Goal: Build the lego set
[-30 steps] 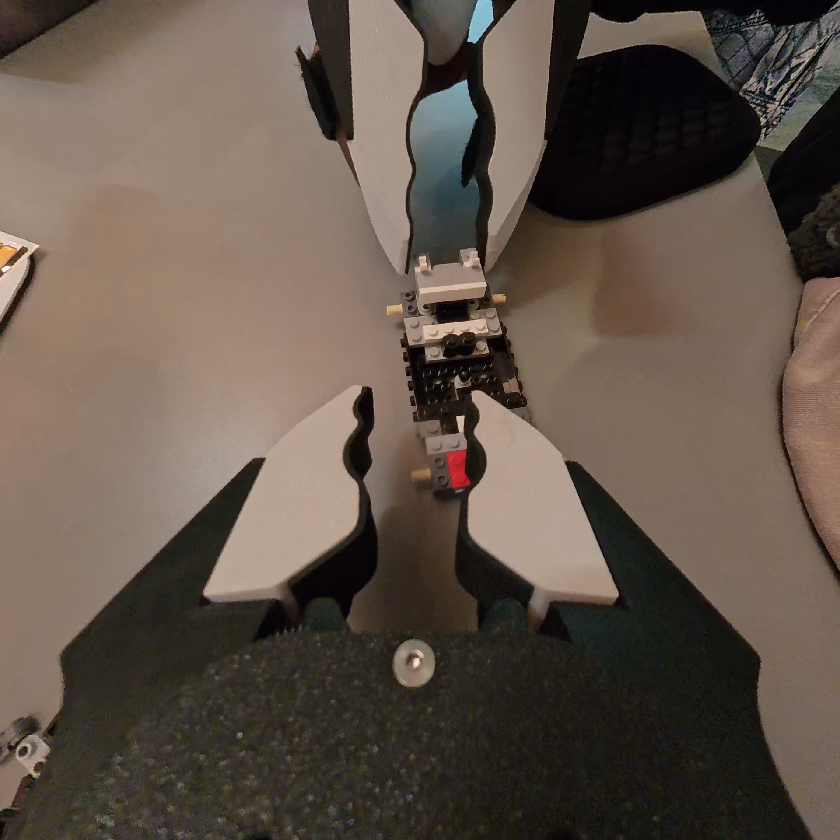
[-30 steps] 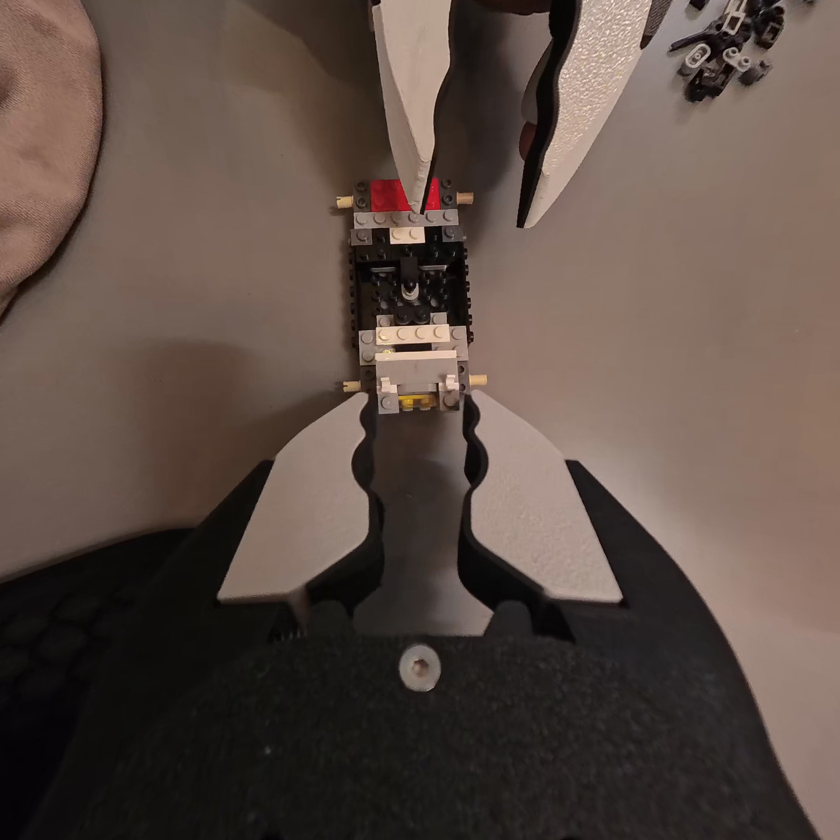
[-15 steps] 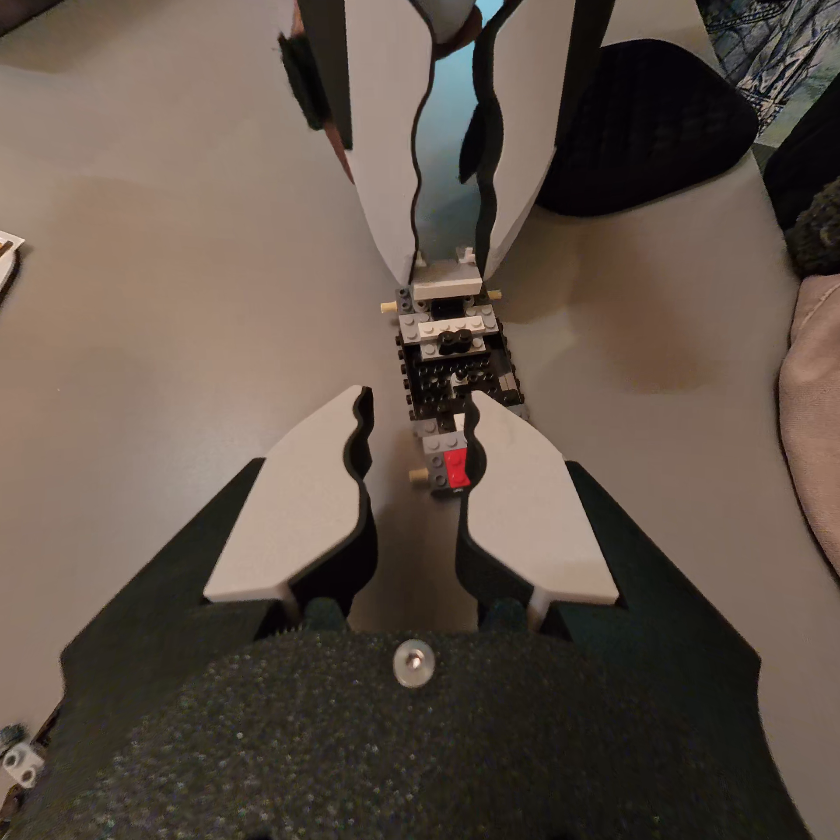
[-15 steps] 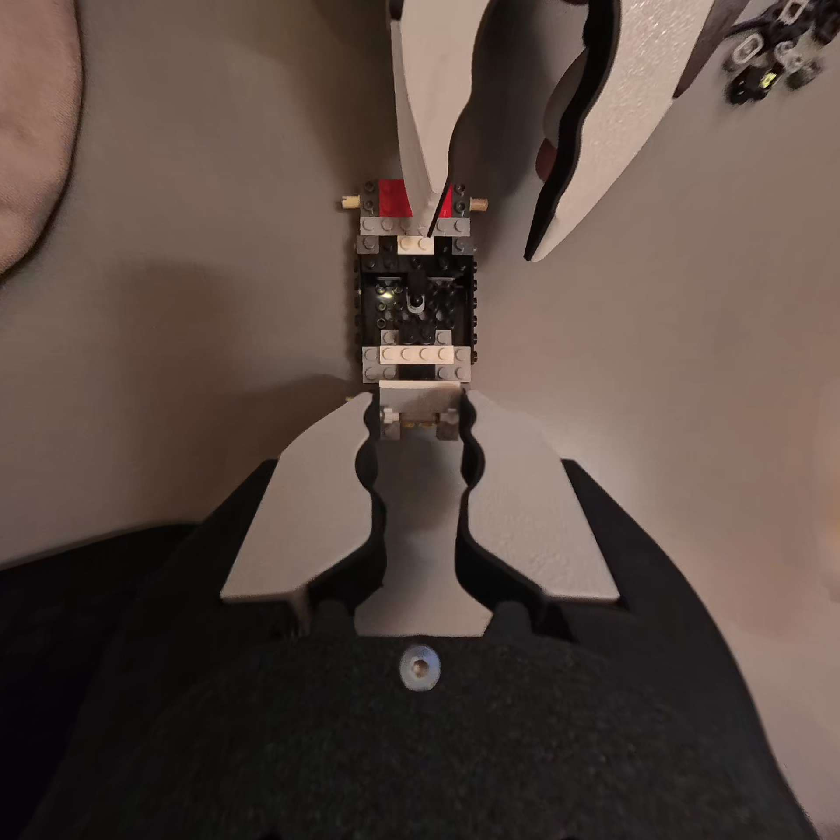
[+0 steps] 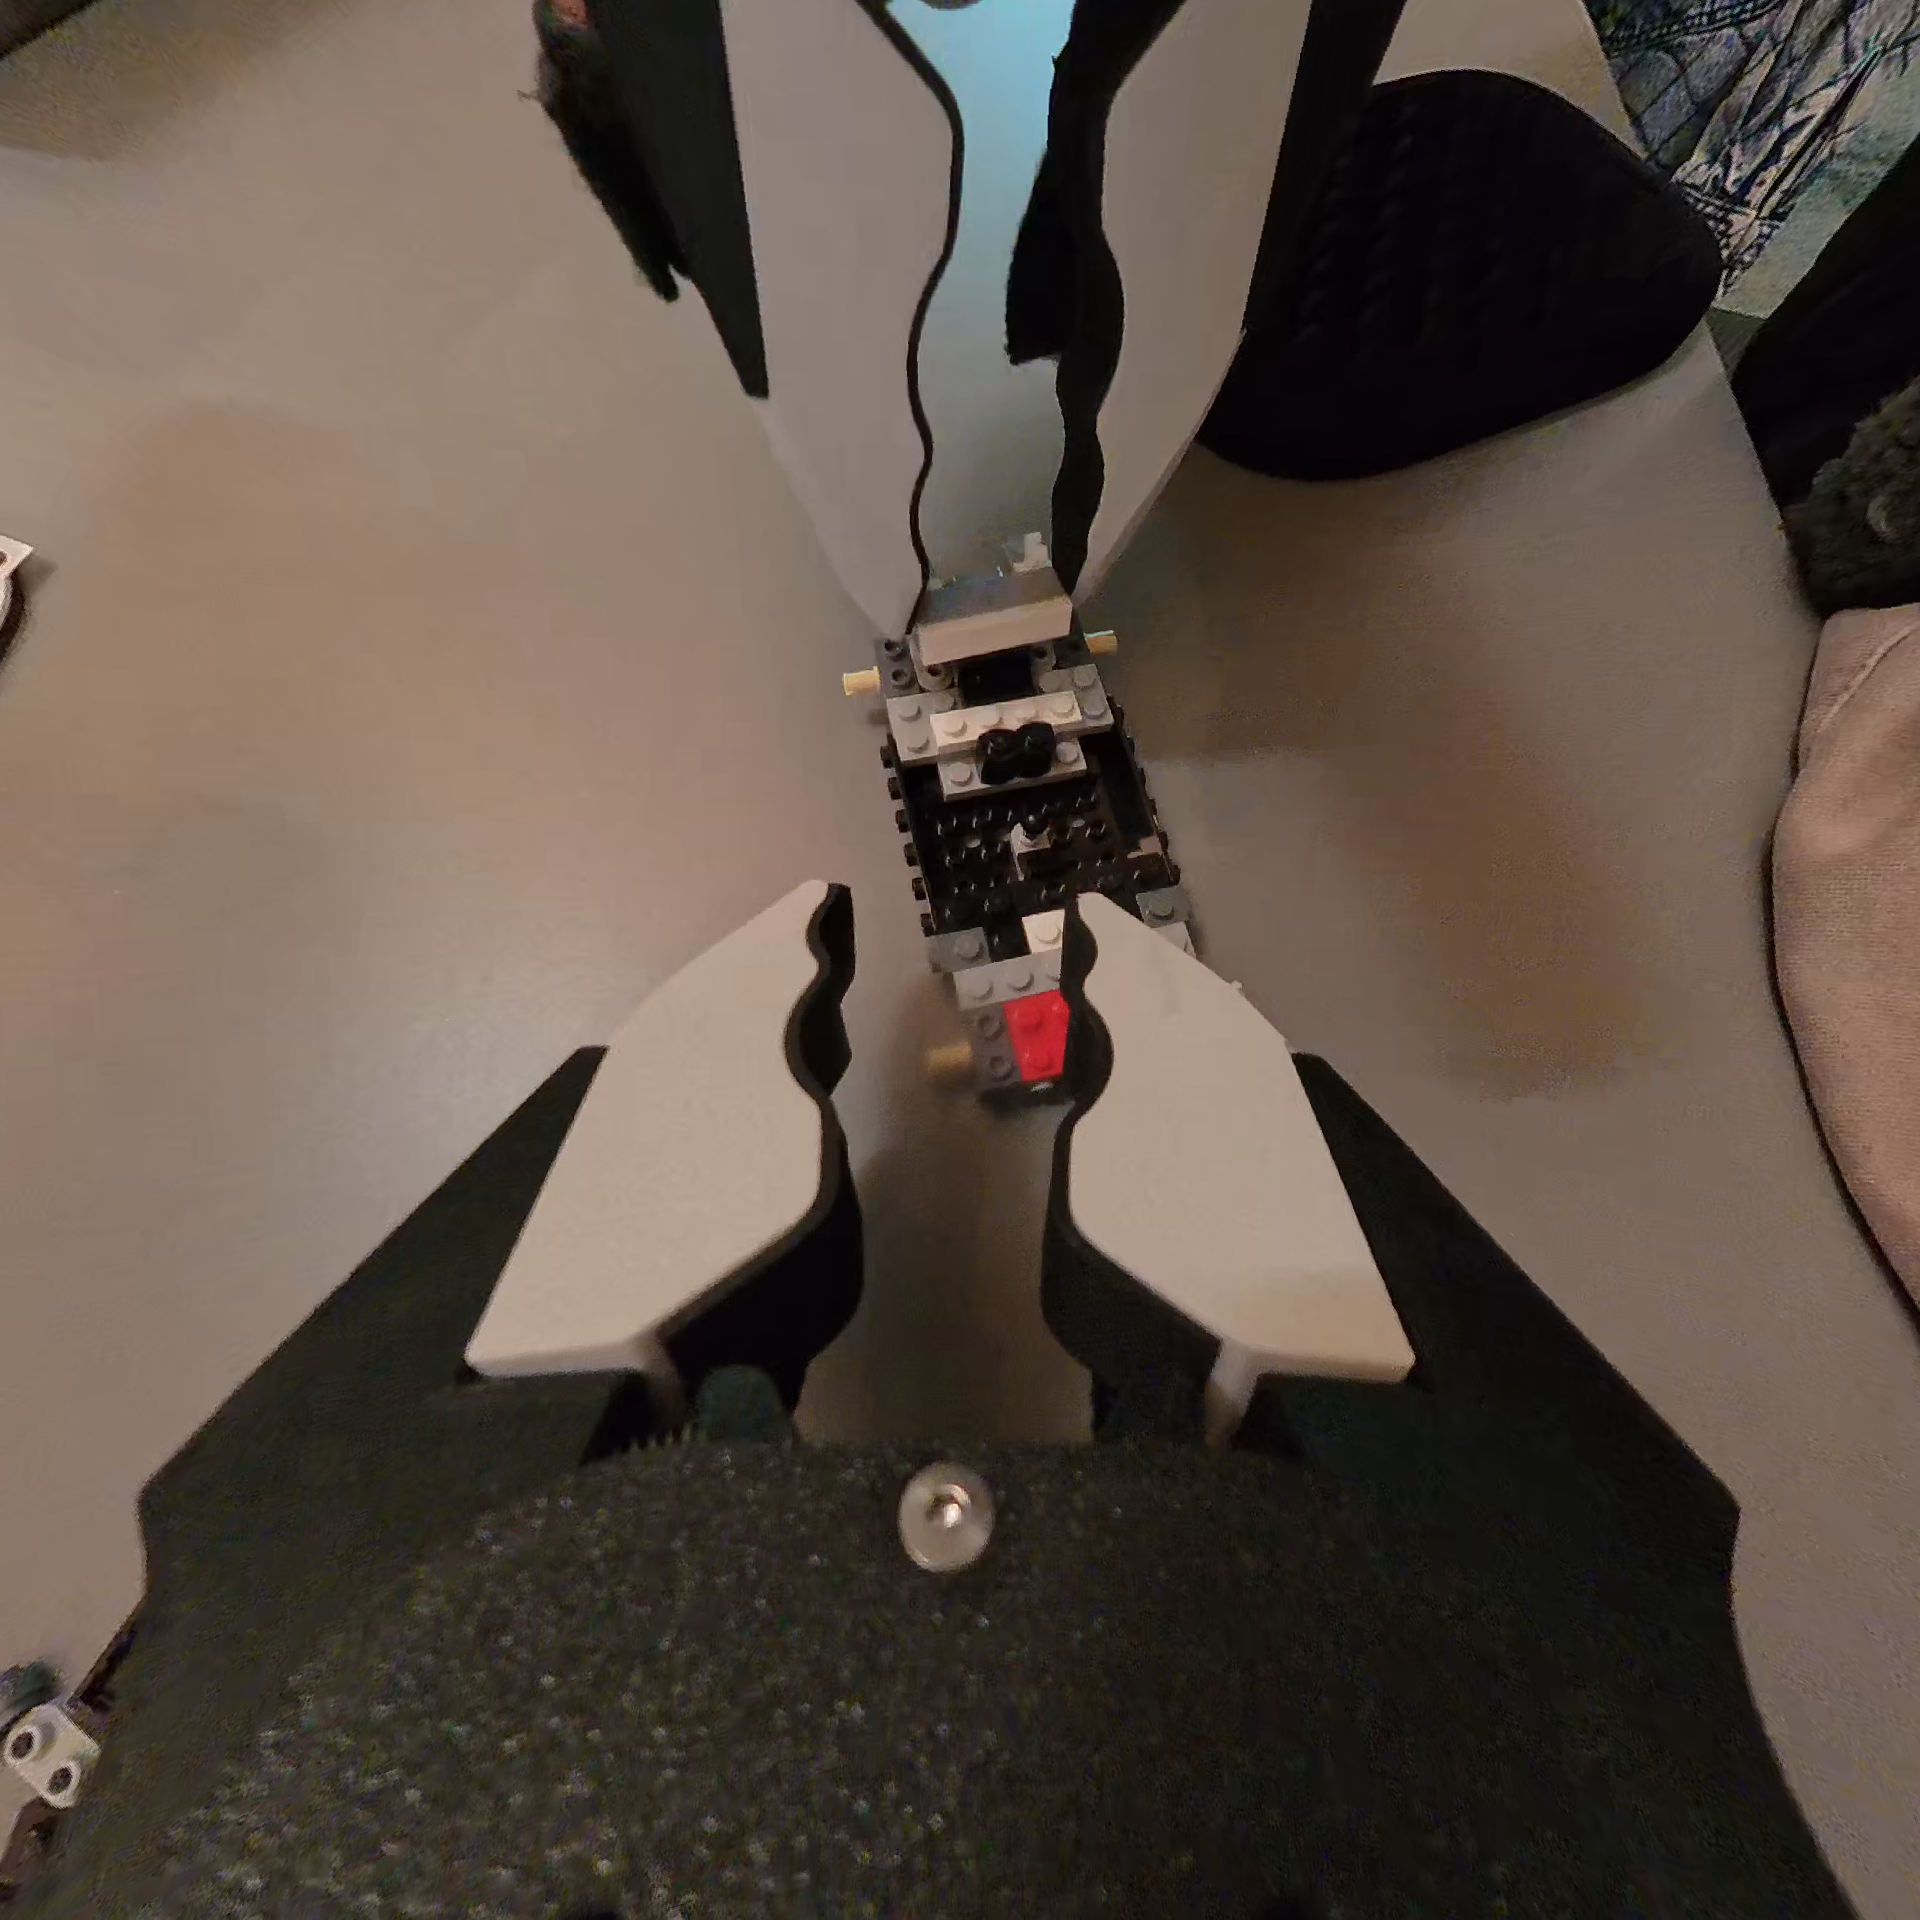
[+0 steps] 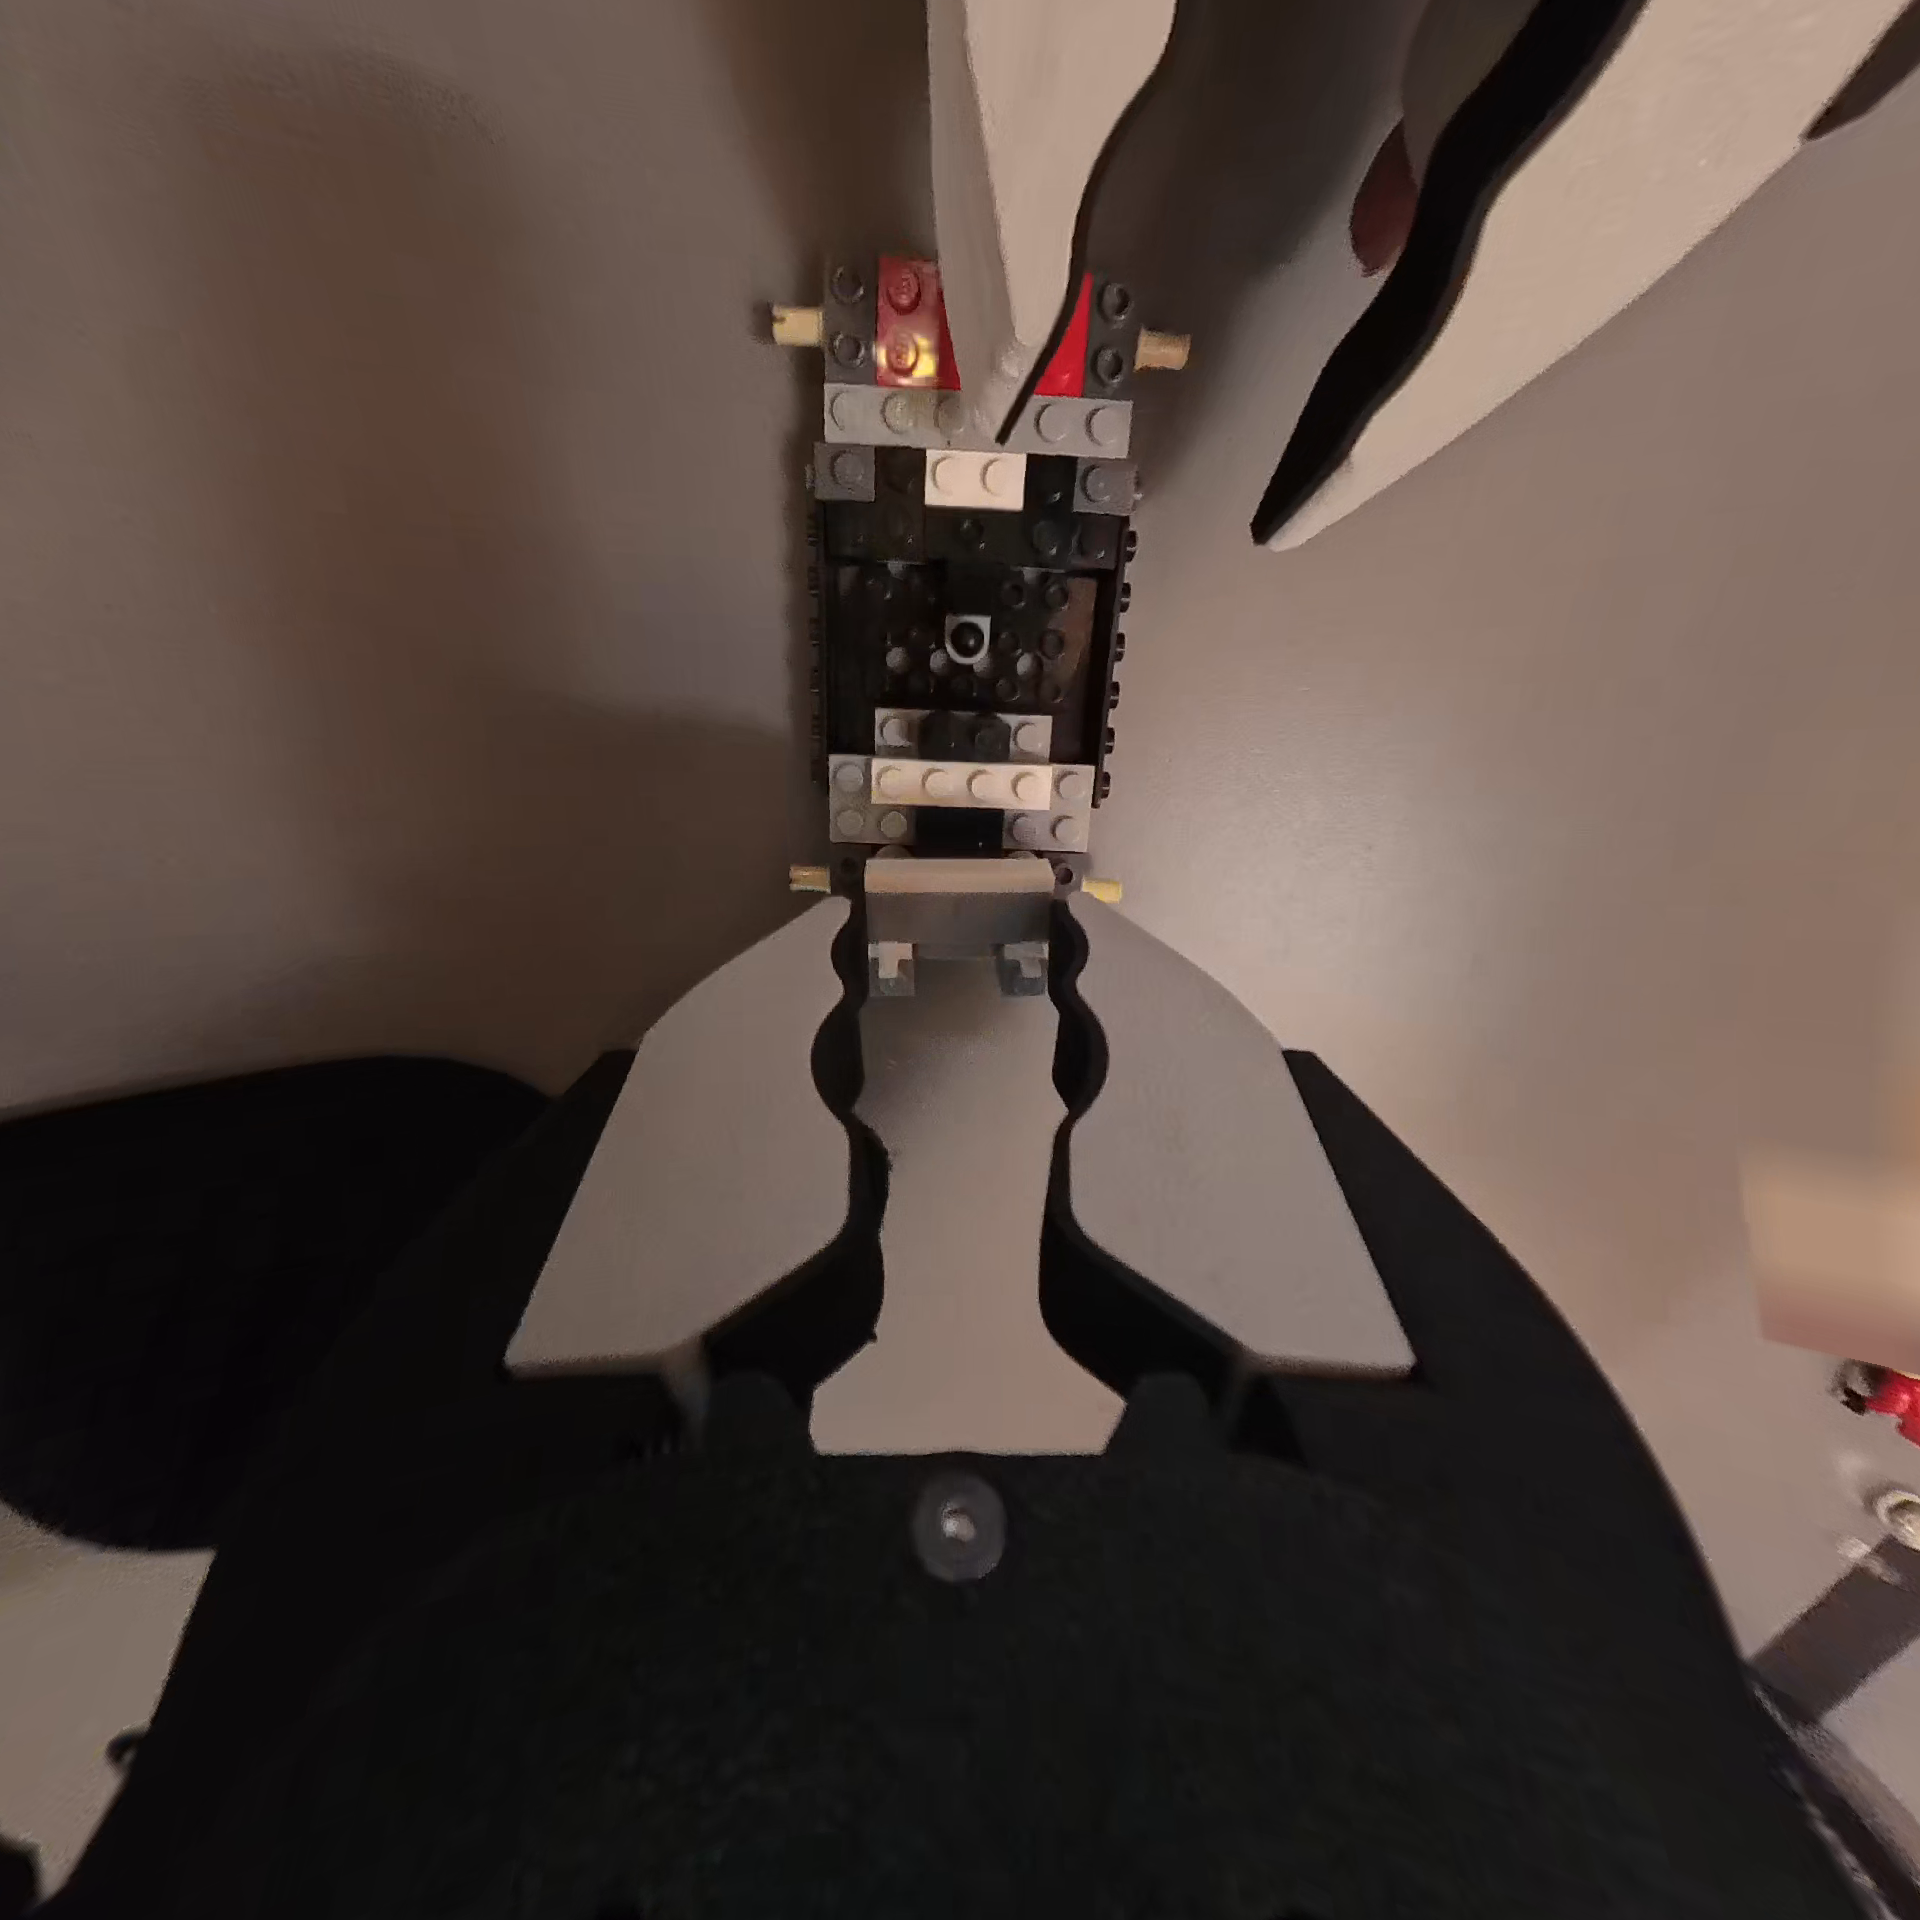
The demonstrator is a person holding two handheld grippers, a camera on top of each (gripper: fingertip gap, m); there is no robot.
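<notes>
- Our right gripper has closed in, jaws now clasping the lego model's grey near end on the table.
- Our left gripper stays spread, one finger pinning the red far end; we judge the model braced for pressing.

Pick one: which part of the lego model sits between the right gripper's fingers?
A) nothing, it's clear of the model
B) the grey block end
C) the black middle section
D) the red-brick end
B: in the right wrist view the right gripper has its fingertips on either side of the grey block at the near end of the lego model; the red bricks are at the far end, under the left gripper.
</notes>
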